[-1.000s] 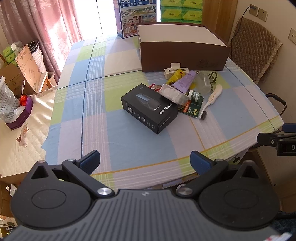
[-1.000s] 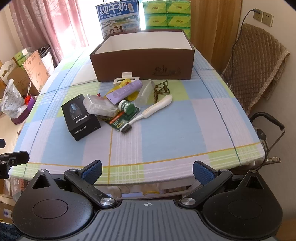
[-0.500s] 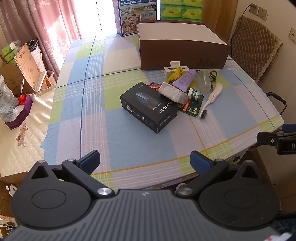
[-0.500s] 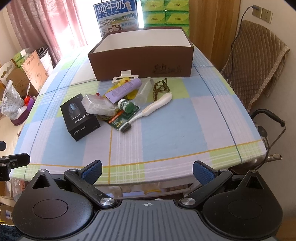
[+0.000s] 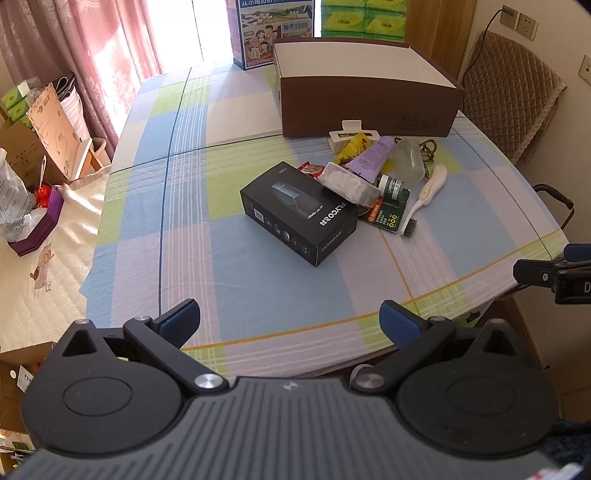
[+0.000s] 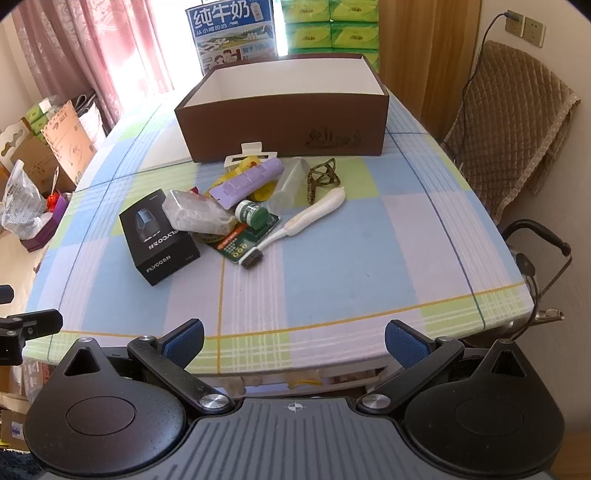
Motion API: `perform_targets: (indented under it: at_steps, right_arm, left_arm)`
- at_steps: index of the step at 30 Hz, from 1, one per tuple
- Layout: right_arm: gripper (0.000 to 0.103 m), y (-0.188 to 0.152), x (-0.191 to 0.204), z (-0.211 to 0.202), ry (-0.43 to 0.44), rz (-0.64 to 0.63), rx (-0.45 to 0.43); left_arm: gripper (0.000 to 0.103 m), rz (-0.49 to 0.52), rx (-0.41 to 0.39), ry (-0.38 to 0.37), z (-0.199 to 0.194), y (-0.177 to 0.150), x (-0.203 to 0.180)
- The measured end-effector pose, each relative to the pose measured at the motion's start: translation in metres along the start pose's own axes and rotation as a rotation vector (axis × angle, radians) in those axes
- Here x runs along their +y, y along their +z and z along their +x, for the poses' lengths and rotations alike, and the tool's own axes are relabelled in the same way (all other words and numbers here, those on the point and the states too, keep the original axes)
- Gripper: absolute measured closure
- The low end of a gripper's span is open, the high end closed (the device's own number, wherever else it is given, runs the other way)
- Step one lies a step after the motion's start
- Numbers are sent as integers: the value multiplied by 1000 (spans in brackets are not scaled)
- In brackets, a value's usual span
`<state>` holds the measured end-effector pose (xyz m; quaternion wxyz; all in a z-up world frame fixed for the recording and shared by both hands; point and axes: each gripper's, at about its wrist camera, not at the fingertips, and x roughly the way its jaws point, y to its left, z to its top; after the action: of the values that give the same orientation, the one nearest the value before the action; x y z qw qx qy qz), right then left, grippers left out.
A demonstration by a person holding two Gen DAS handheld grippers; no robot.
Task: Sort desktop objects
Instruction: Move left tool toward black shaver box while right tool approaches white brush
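Nearest, the left gripper (image 5: 290, 317) and right gripper (image 6: 293, 341) hover at the near edge of the checked tablecloth (image 6: 332, 258), jaws spread wide and empty. Farther in, a black rectangular carton (image 6: 159, 236) touches a heap with a white-handled brush (image 6: 303, 221) and purple tube (image 6: 245, 181). Beyond stands an open brown cardboard box (image 6: 288, 125).

Pink curtains (image 6: 74, 48) hang by the bright window, with cardboard boxes (image 5: 40, 129) stacked on the floor below them. A milk carton box (image 6: 231, 35) and green tissue packs (image 6: 328, 31) stand at the far end of the checked tablecloth (image 6: 351, 258). A quilted brown chair (image 6: 513, 136) sits beside the wall sockets (image 6: 524, 26)
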<state>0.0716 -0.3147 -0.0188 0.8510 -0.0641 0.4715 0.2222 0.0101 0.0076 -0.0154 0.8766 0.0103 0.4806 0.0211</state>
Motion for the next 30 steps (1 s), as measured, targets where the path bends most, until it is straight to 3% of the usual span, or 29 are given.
perform_targets:
  at_steps: [30]
  right_arm:
    - [2, 23, -6, 17, 6, -2, 16]
  left_arm:
    - [1, 2, 23, -4, 16, 20, -2]
